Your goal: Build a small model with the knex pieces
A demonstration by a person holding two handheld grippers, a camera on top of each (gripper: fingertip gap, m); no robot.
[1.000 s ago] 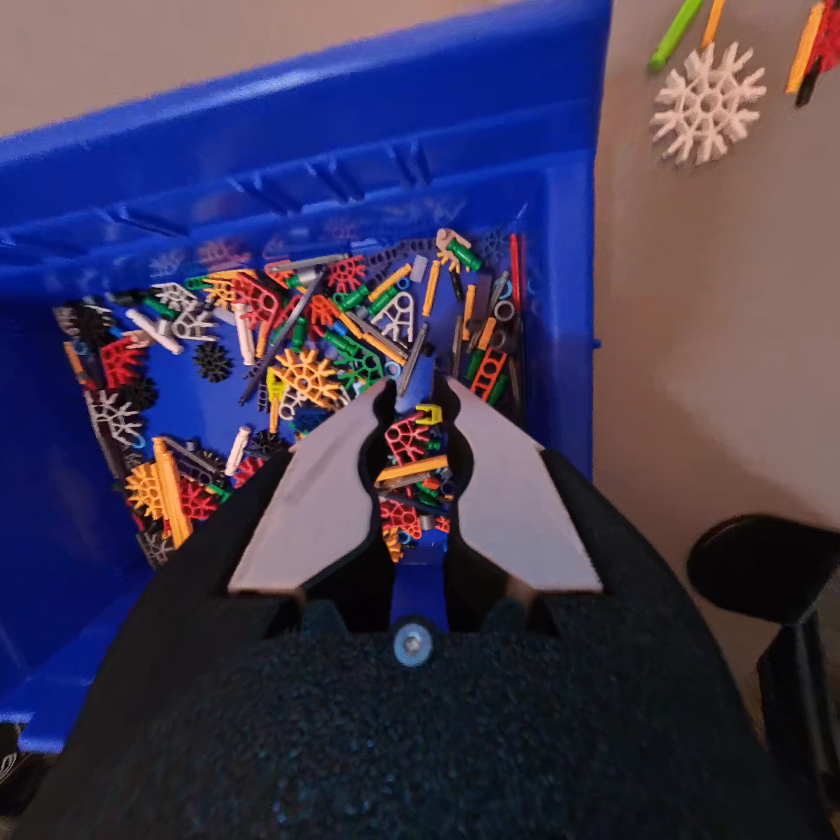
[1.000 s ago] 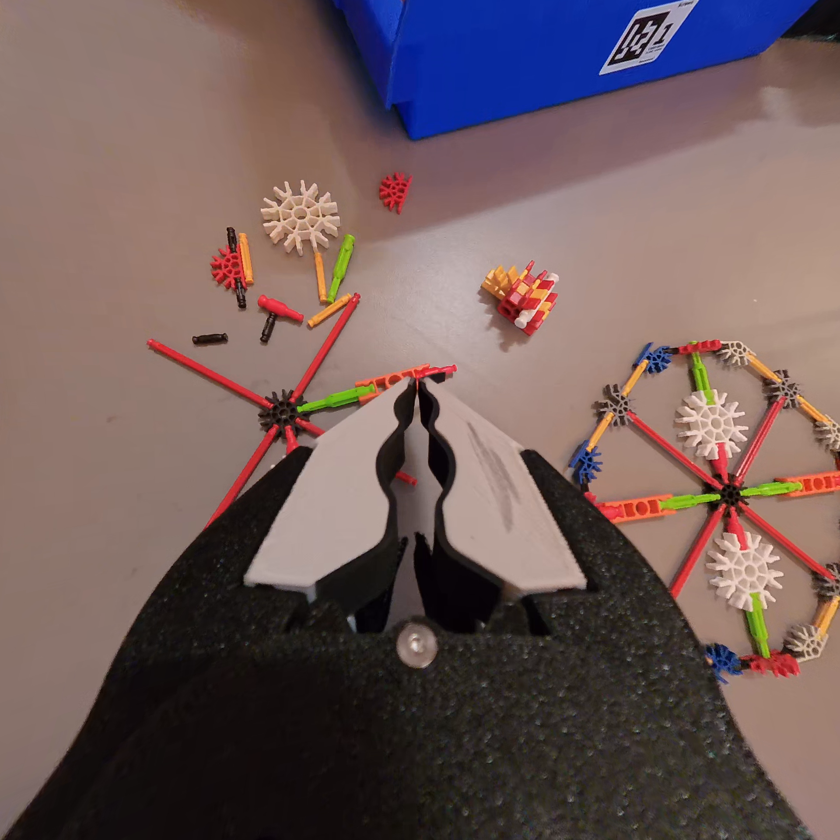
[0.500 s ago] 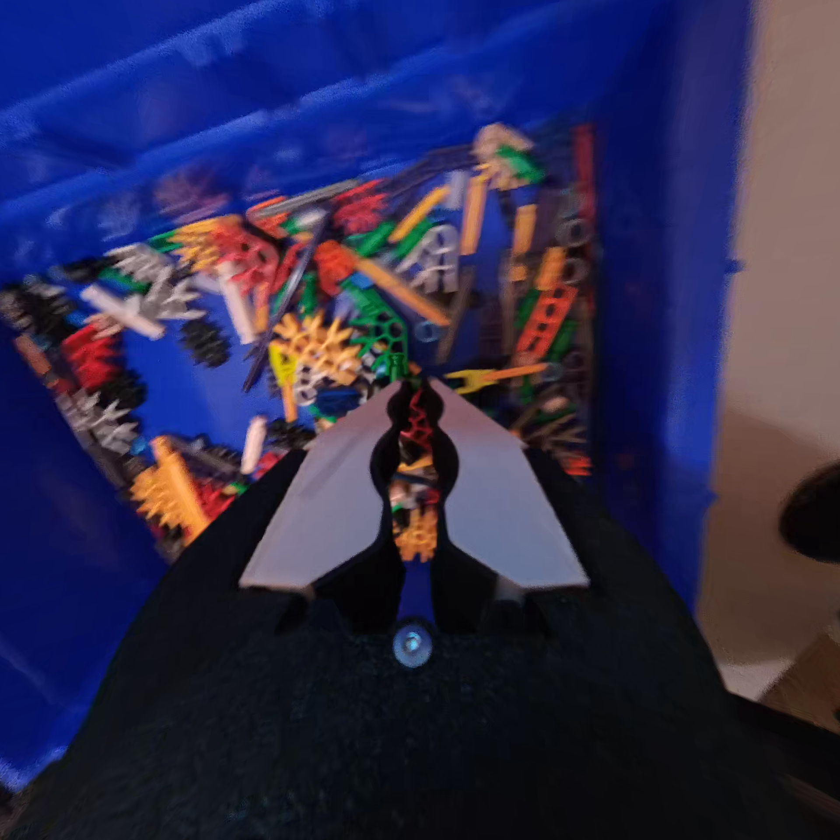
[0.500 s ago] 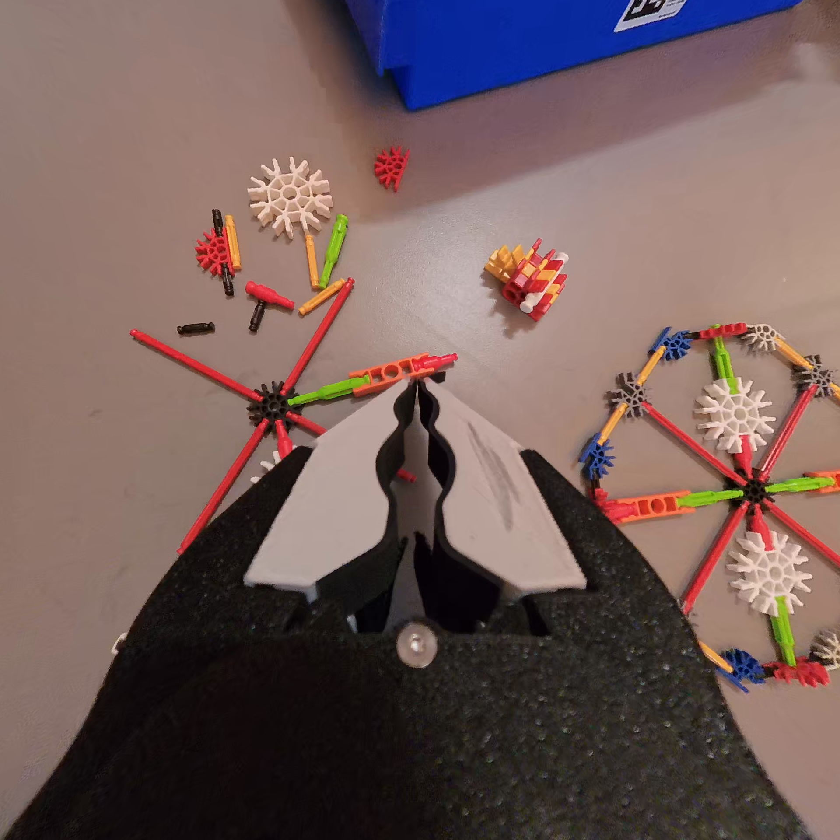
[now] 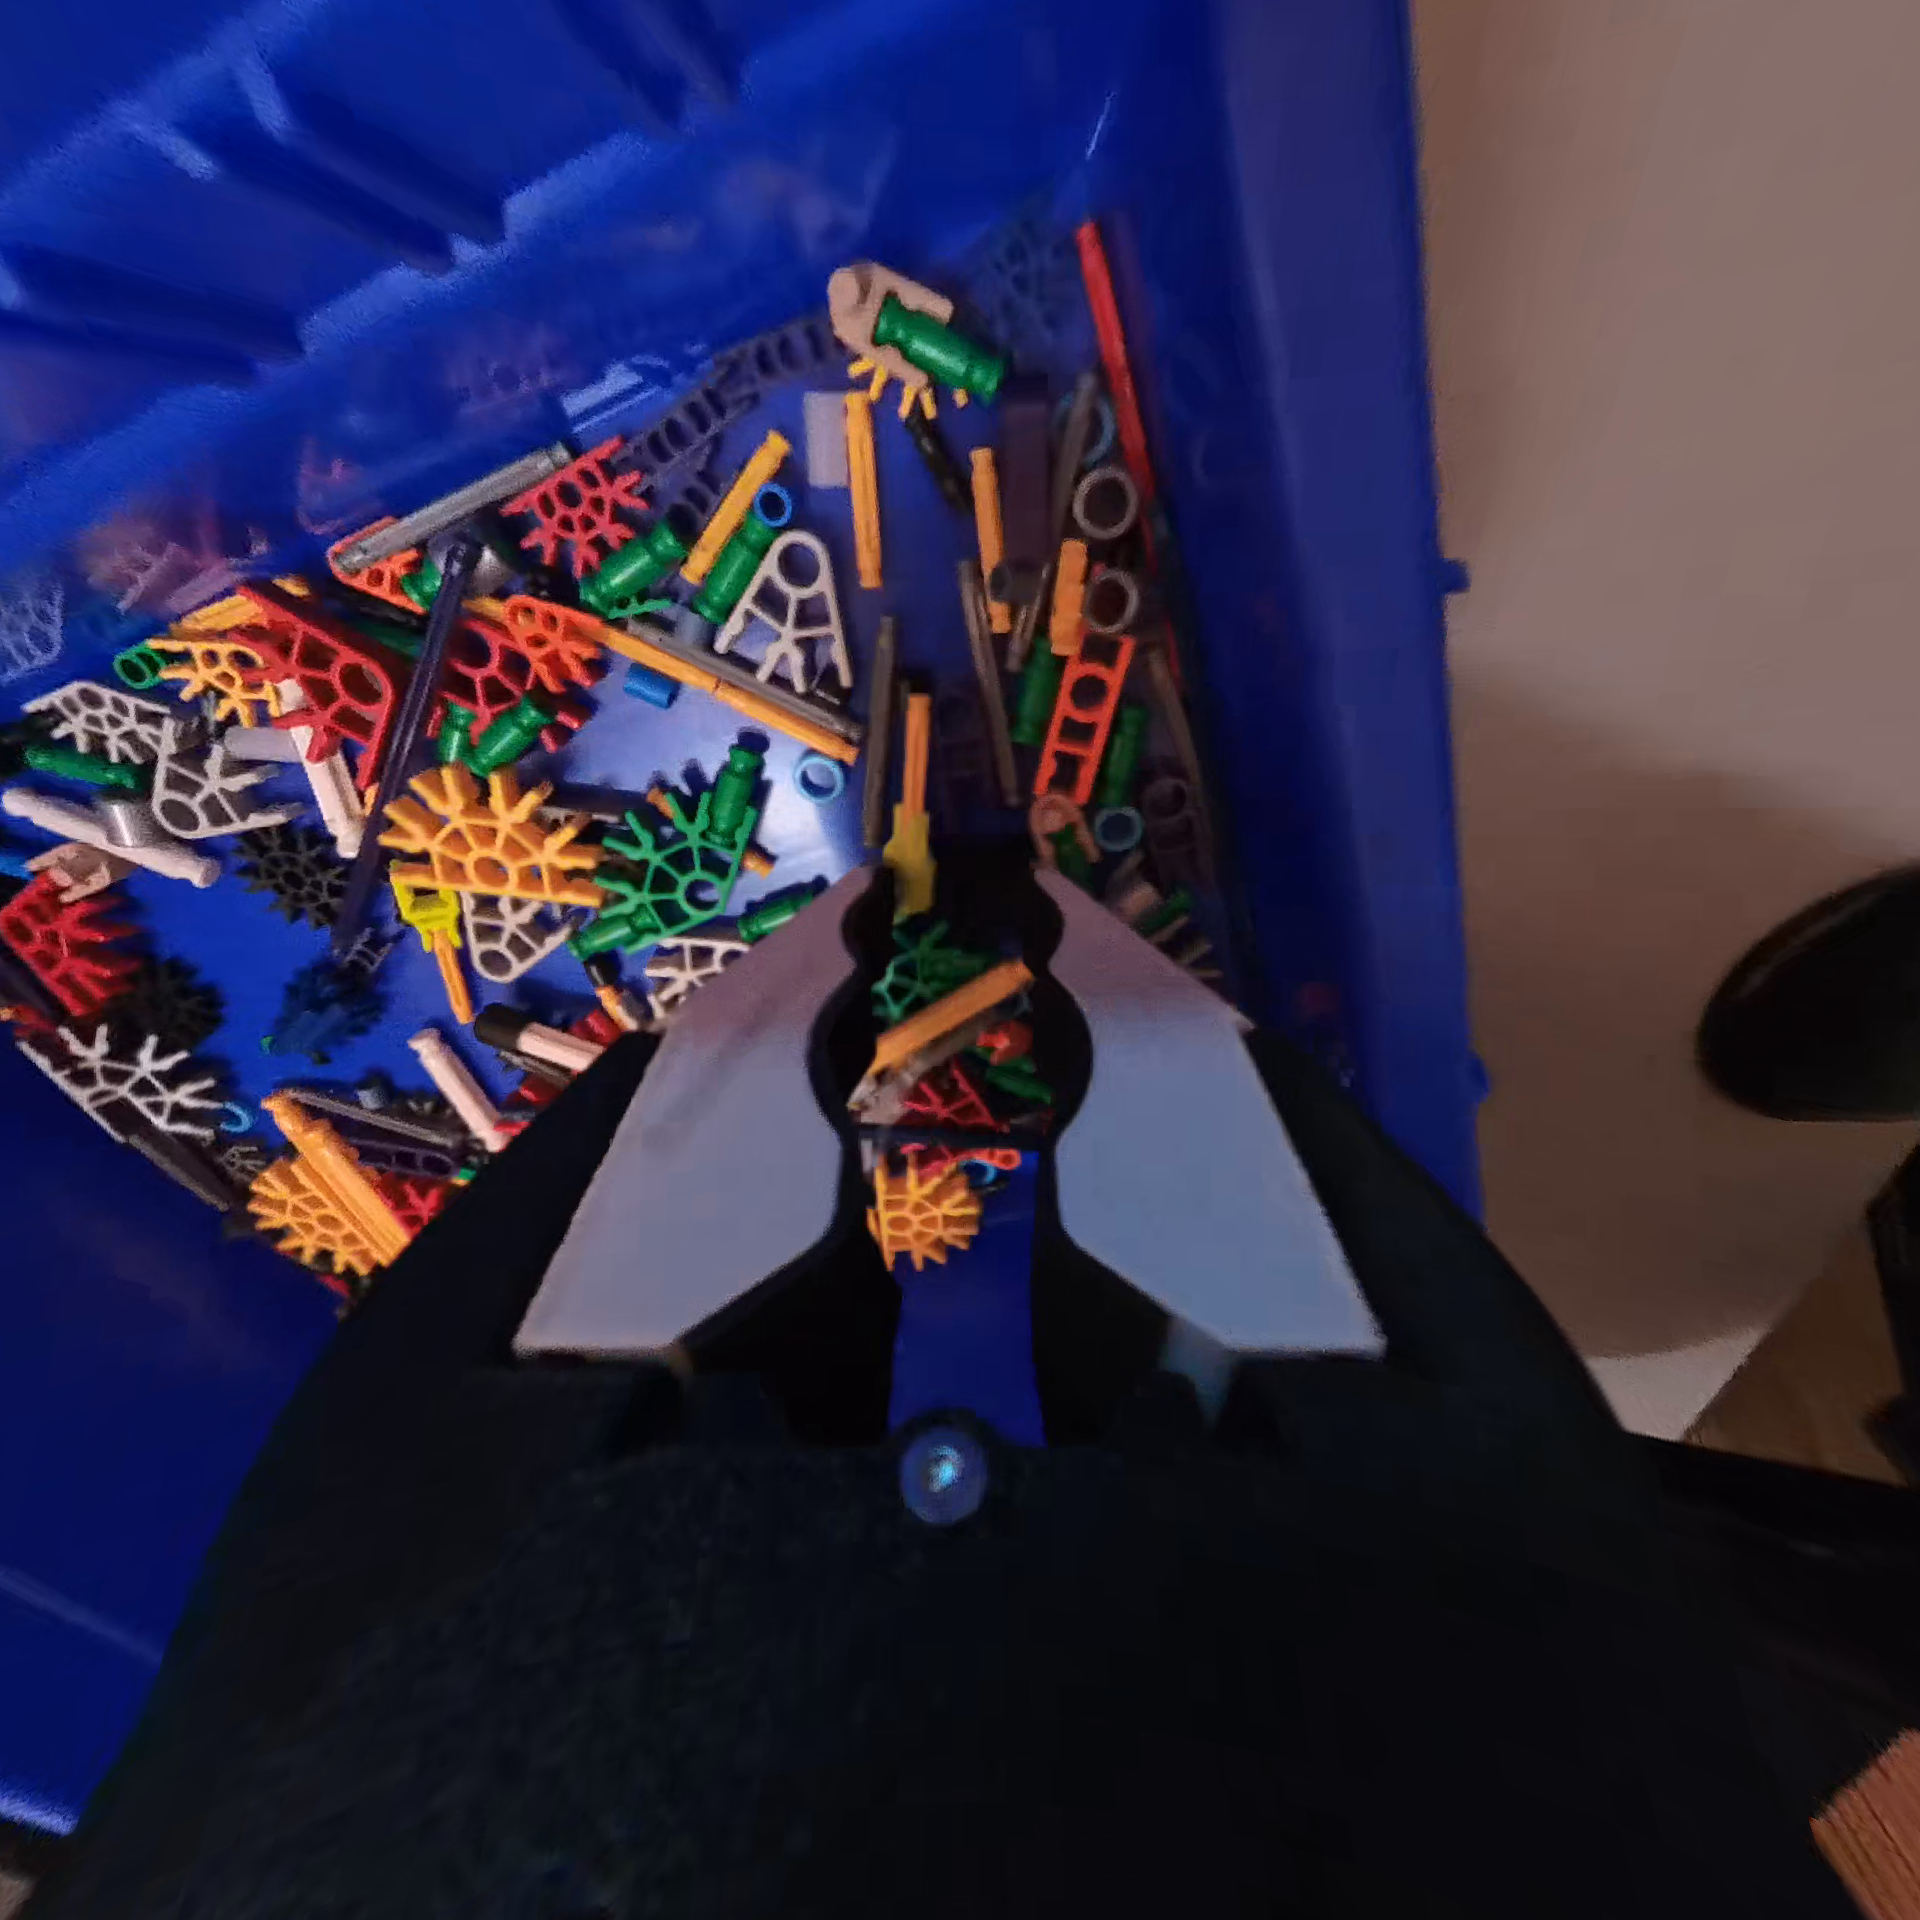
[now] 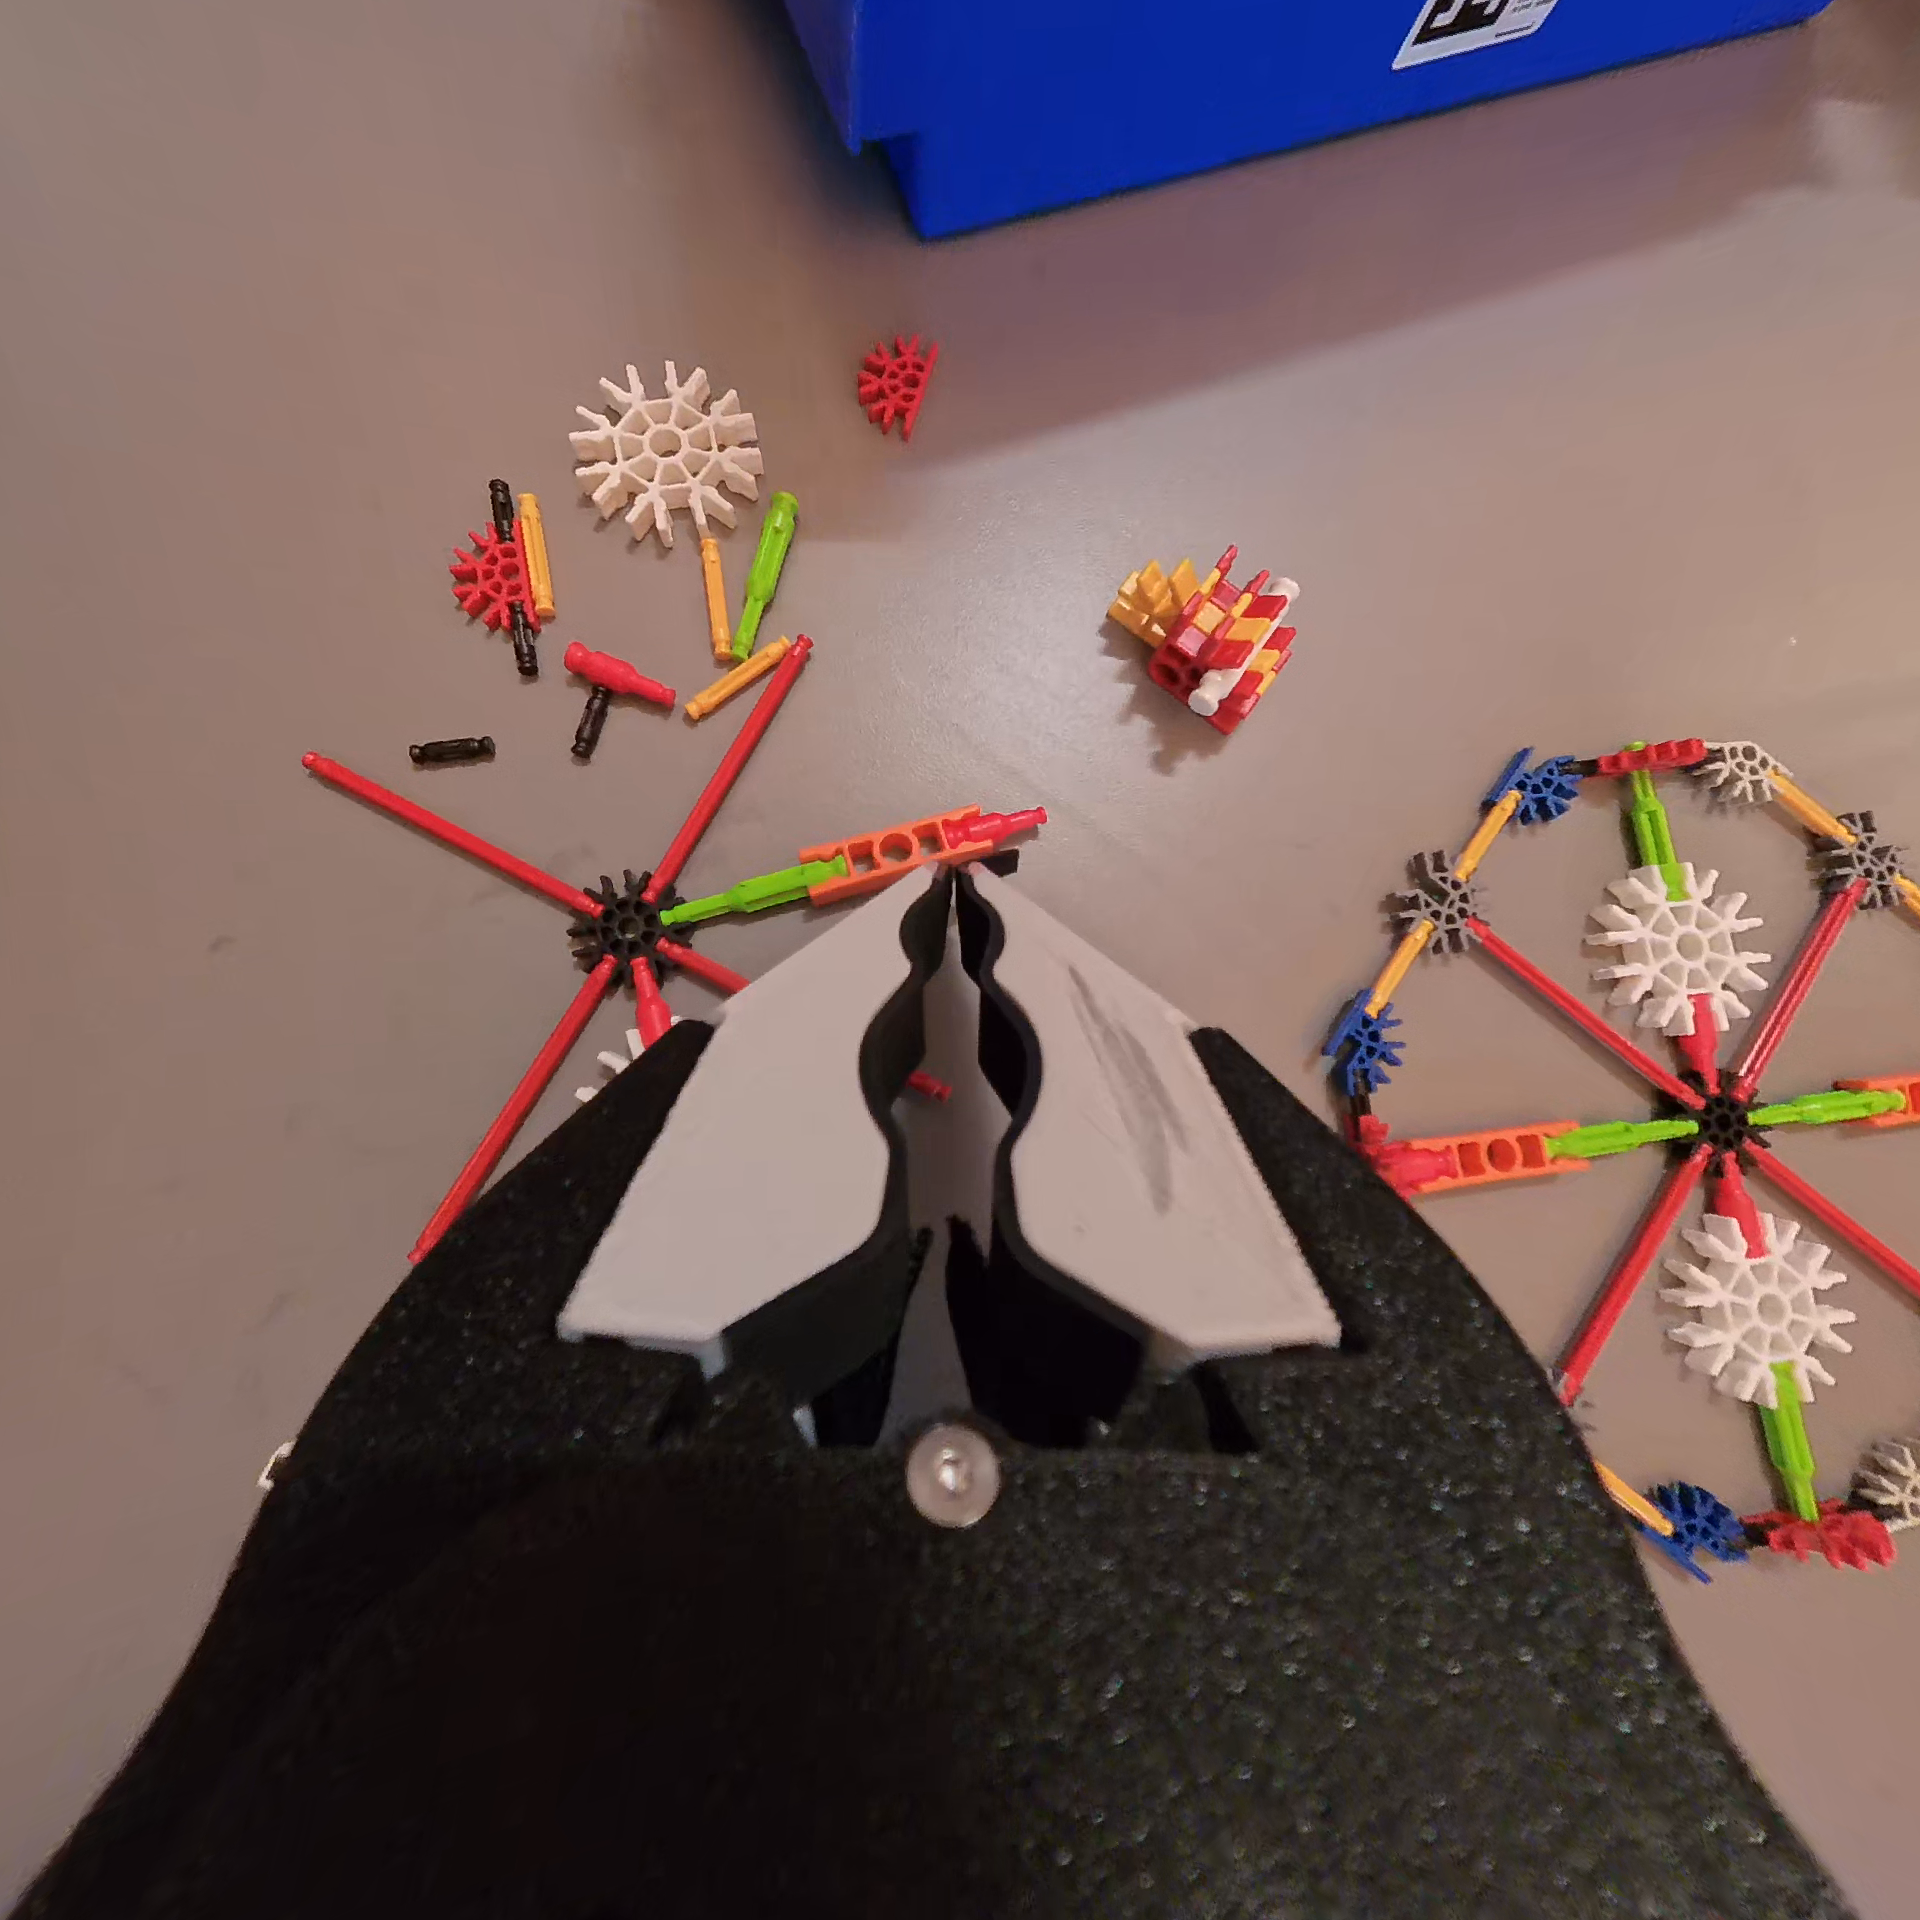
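My left gripper [image 5: 956, 878] is open and reaches down into a blue bin [image 5: 1330, 520] full of mixed plastic construction rods and connectors. A yellow clip on an orange rod [image 5: 906, 857] lies just at its left tip. A green connector [image 5: 920, 971] and an orange rod [image 5: 951, 1013] show between the fingers. My right gripper [image 6: 951, 875] is shut, its tips touching the orange connector [image 6: 894, 847] at the end of a flat spoke assembly with a black hub [image 6: 623, 925] and red rods. Whether anything is pinched in the tips I cannot tell.
A finished spoked wheel [image 6: 1714, 1117] lies on the grey table at right. A white snowflake connector [image 6: 665, 447], small loose rods, a red half connector [image 6: 899, 382] and a red-yellow stack [image 6: 1210, 639] lie ahead. The bin's corner [image 6: 1247, 104] is at the far edge. A black chair base [image 5: 1818, 997] stands right of the bin. Left tips to right tips: about 25 cm. My right gripper's tips are some 7 cm from the red-yellow stack [image 6: 1210, 639].
My left gripper has moved deeper into the bin; its jaws narrowed half a second ago and are now wider apart. My right gripper has stayed shut at the orange connector, shifting only slightly.
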